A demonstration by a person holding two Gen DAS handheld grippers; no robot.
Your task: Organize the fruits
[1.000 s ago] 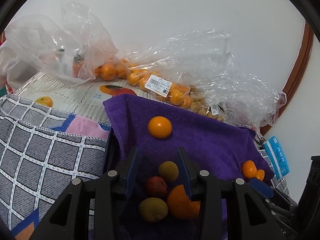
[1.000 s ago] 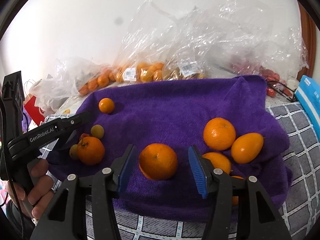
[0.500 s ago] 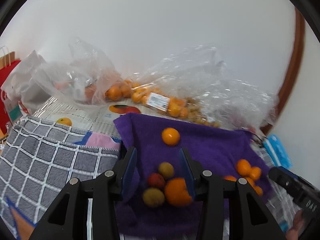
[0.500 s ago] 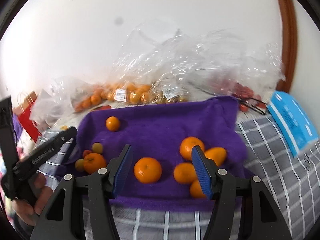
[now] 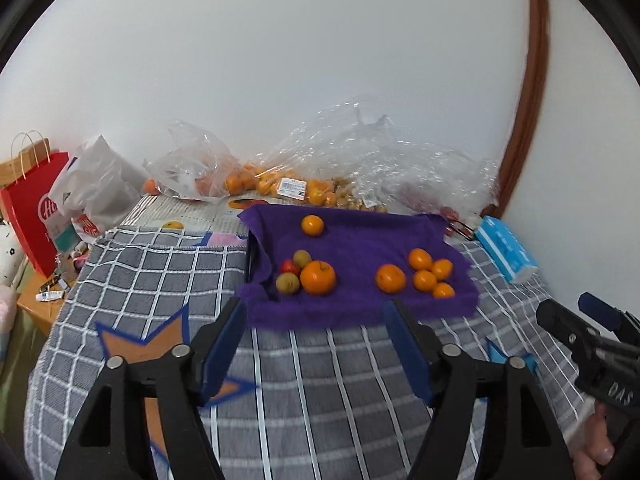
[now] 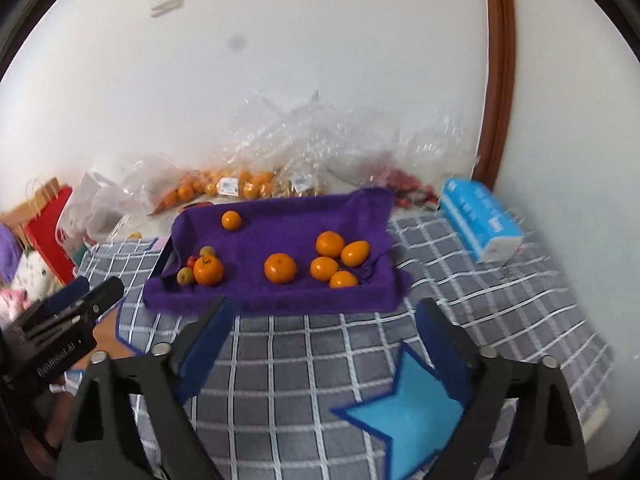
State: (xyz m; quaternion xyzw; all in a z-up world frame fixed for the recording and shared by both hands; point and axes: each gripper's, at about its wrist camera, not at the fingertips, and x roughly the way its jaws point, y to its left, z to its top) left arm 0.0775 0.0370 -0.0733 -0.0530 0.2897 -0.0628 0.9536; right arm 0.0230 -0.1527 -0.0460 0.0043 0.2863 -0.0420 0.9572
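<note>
Both grippers are seen pulled back from the purple towel point(image 5: 360, 240) since the earlier frames, now hanging over the grey checked blanket point(image 5: 160, 280) on its near side. The left gripper point(image 5: 316, 344) and right gripper point(image 6: 324, 344) are held with jaws wide and empty. On the towel, a large orange point(image 5: 318, 277) is grouped with three small fruits at left, one orange point(image 5: 391, 278) lies mid-towel, four oranges point(image 5: 430, 276) are clustered right, and one orange point(image 5: 312, 225) sits far.

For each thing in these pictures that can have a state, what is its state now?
left tongs: open, empty
right tongs: open, empty
purple towel: spread out, holding loose fruit
big orange: resting on the towel, touching small fruits
clear bags: crumpled, with fruit inside
tissue pack: lying flat
</note>
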